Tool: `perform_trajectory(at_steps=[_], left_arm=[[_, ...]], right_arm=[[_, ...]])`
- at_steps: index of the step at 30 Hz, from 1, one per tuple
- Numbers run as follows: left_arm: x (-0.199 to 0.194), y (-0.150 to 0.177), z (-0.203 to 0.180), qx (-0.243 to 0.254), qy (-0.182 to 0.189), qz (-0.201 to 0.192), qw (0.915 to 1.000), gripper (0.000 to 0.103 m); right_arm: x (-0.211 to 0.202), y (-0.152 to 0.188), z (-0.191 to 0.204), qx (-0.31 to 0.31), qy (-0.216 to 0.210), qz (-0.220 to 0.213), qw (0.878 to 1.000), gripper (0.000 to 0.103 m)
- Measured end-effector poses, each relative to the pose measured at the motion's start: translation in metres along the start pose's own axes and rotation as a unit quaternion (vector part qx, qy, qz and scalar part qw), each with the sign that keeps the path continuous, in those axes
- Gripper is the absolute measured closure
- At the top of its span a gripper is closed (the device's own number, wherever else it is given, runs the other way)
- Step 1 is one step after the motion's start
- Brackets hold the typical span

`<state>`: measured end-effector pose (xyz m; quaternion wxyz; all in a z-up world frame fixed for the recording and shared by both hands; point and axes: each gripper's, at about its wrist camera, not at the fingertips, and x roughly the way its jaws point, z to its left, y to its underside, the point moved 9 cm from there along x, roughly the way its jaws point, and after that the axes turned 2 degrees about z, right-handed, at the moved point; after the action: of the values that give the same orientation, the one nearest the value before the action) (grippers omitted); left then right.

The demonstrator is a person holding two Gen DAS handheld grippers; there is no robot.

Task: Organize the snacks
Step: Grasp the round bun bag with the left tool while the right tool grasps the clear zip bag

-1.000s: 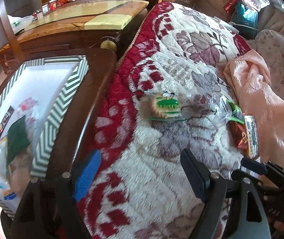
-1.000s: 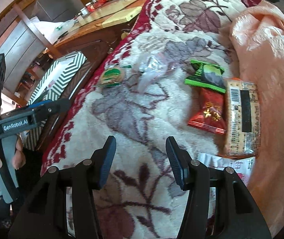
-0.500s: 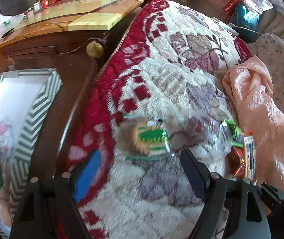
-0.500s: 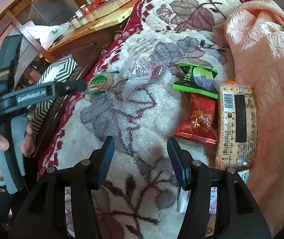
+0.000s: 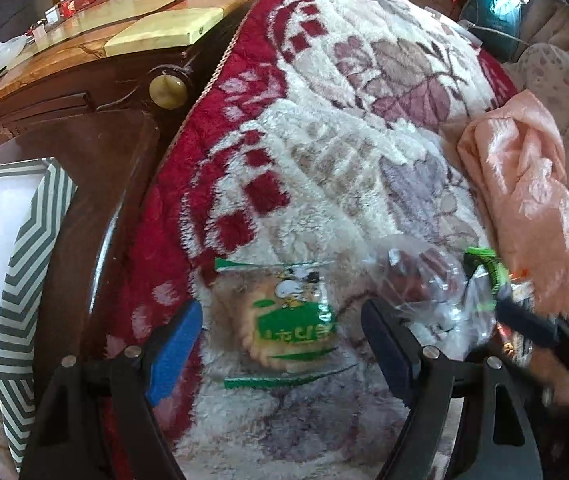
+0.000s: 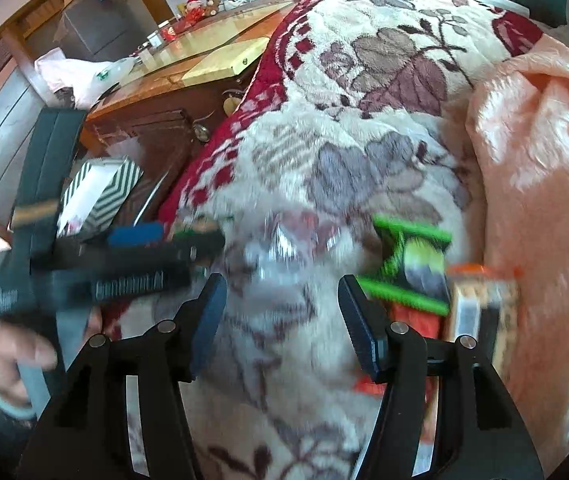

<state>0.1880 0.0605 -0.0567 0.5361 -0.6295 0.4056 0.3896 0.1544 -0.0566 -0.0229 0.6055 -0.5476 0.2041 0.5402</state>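
A round biscuit in a clear wrapper with a green label (image 5: 292,320) lies on the fleece blanket (image 5: 364,128). My left gripper (image 5: 280,344) is open with its jaws on either side of the biscuit, not closed on it. A clear plastic bag (image 5: 428,292) lies just right of it, also in the right wrist view (image 6: 292,248). My right gripper (image 6: 280,320) is open and empty, just before that bag. A green snack packet (image 6: 416,264), a red packet (image 6: 408,320) and a long cracker pack (image 6: 480,320) lie to its right. The left gripper's body (image 6: 124,268) shows at left.
A chevron-patterned box (image 5: 16,272) holding snacks sits on a dark wooden stand (image 5: 104,184) left of the blanket. A wooden table (image 5: 124,40) stands behind it. A peach cloth (image 5: 532,200) lies on the right of the blanket.
My left gripper has moved forward and right until the biscuit lies between its open jaws. My right gripper has moved forward toward the clear bag.
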Motion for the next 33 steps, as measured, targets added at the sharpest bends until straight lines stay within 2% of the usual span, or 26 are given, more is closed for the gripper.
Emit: perform_trajectory(at_steps=[7,10,13,14,18,21,24,29,33], left_arm=[[0.012,0.0,0.017,-0.007,-0.015,0.009,0.9998,0.019],[0.017,-0.001,0.02,-0.008,-0.019,0.012,0.9997,0.019],[0.022,0.002,0.022,-0.006,-0.028,0.016,0.9995,0.02],[0.023,0.003,0.022,-0.005,-0.028,0.014,0.9995,0.022],[0.018,0.003,0.021,-0.001,-0.021,-0.003,0.9998,0.052],[0.012,0.005,0.023,-0.001,-0.012,-0.003,0.9999,0.052],[-0.002,0.011,0.025,0.0,-0.017,-0.017,0.9997,0.052],[-0.028,0.024,0.025,0.004,-0.014,-0.036,0.9993,0.052],[-0.038,0.041,0.024,0.002,-0.012,-0.032,0.9994,0.052]], right_arm=[[0.044,-0.021,-0.004,0.02,0.01,0.03,0.999,0.045],[0.055,-0.025,-0.009,0.041,-0.014,0.028,0.999,0.045],[0.061,-0.025,-0.011,0.028,-0.022,0.031,0.999,0.045],[0.061,-0.025,-0.011,0.02,-0.025,0.03,0.999,0.048],[0.058,-0.024,-0.01,0.009,-0.033,0.03,0.999,0.058],[0.05,-0.02,-0.005,-0.01,-0.031,0.025,0.999,0.063],[0.042,-0.013,-0.001,-0.019,-0.033,0.022,0.999,0.065],[0.022,0.004,0.002,-0.016,-0.043,0.015,0.999,0.067],[0.009,0.018,0.004,-0.006,-0.05,0.011,0.999,0.067]])
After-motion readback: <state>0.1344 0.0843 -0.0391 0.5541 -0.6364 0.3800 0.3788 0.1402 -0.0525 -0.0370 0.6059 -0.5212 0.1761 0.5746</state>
